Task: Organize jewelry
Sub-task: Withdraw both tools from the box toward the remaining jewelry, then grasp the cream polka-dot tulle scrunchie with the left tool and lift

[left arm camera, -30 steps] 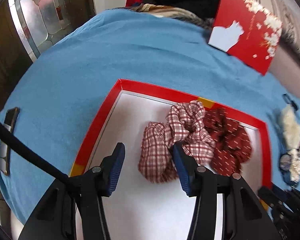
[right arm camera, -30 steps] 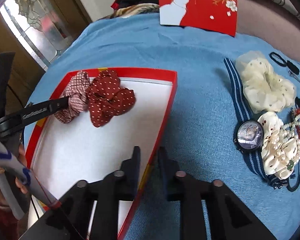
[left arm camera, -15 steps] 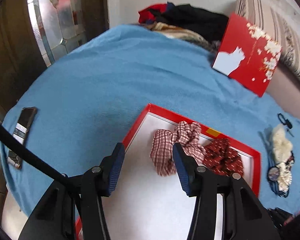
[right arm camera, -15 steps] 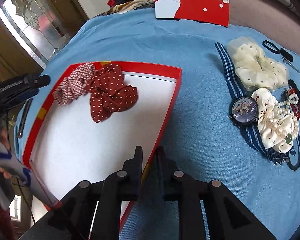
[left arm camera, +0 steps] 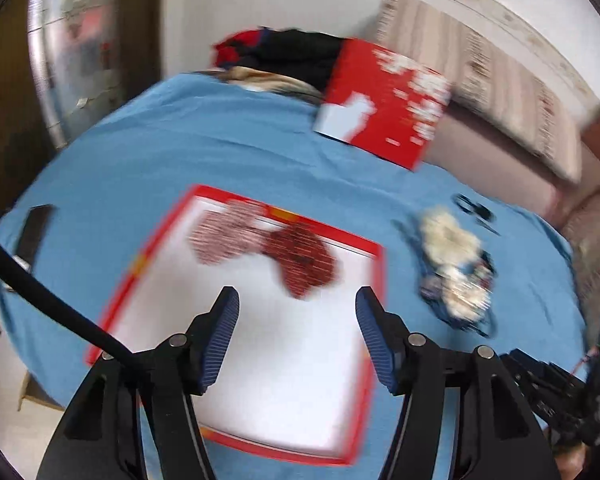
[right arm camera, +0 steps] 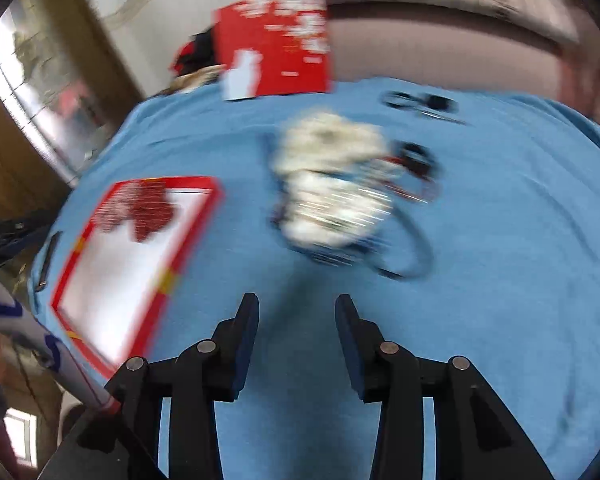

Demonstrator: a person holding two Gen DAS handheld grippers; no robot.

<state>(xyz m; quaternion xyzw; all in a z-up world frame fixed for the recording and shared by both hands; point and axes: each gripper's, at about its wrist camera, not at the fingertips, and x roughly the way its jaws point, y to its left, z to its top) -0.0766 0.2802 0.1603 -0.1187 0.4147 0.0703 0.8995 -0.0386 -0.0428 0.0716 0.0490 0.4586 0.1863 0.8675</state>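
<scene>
A red-rimmed white tray (left arm camera: 376, 264) lies on the blue cloth and holds a checked scrunchie (left arm camera: 224, 236) and a dark red dotted scrunchie (left arm camera: 304, 268). It also shows in the right wrist view (right arm camera: 204, 216). My left gripper (left arm camera: 296, 328) is open and empty, raised above the tray's near part. My right gripper (right arm camera: 296, 340) is open and empty above bare cloth. Ahead of it lies a blurred pile of cream scrunchies, pearls, a watch and a striped band (right arm camera: 332, 184), also in the left wrist view (left arm camera: 452, 264). Both views are motion-blurred.
A red card box lid (left arm camera: 384, 100) leans at the back by a heap of clothes (left arm camera: 284, 52). A black hair tie and clip (right arm camera: 420, 104) lie beyond the pile. A dark phone (left arm camera: 36, 228) lies at the cloth's left edge. A sofa cushion (left arm camera: 500, 92) stands behind.
My left gripper rose, drew back and opened wider. My right gripper opened from shut and swung right, off the tray's edge toward the jewelry pile.
</scene>
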